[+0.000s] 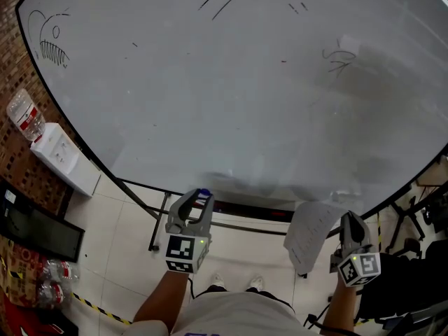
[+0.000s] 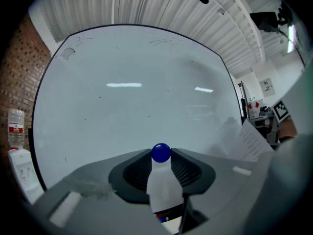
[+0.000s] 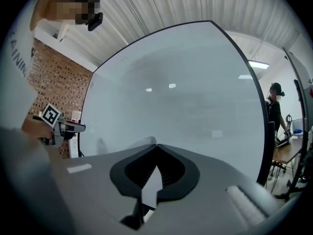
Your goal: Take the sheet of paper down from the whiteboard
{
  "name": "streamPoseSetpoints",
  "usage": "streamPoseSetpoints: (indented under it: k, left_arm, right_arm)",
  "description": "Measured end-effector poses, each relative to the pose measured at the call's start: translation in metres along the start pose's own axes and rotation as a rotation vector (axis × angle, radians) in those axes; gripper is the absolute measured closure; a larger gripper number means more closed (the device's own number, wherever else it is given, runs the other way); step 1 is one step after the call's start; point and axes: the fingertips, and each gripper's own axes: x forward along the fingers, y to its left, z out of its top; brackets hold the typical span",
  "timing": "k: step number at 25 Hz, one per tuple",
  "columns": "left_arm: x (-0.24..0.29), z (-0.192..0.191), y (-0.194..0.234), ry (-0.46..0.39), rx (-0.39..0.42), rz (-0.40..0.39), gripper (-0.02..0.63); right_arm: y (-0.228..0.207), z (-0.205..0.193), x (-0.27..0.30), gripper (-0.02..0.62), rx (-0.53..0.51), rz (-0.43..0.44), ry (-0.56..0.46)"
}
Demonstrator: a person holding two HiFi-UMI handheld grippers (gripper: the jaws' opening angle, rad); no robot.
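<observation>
Paper sheet (image 1: 311, 235): off the whiteboard (image 1: 231, 82).
Right gripper (image 1: 348, 221): its jaws pinch our sheet.
Left gripper (image 1: 201, 196): jaws clamp a blue-capped white piece (image 2: 162, 182).

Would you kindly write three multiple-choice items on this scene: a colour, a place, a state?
1. The ball-shaped top of the piece in the left tongs is: A red; B green; C blue
2. Where is the sheet of paper? A in the left tongs; B in the right tongs; C in neither
3. The right tongs are: A shut on the sheet; B wide open; C unseen
C: the left gripper view shows it. B: it hangs from them. A: closed jaws pinch its edge.
</observation>
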Motion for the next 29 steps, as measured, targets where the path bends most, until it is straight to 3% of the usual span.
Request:
streamPoseSetpoints:
  k: [29]
  left_arm:
    - [0.001, -0.003, -0.005, 0.009, -0.006, -0.009, 0.472]
  right_arm:
    - [0.013, 0.003, 0.008, 0.590, -0.014, 0.039, 0.004]
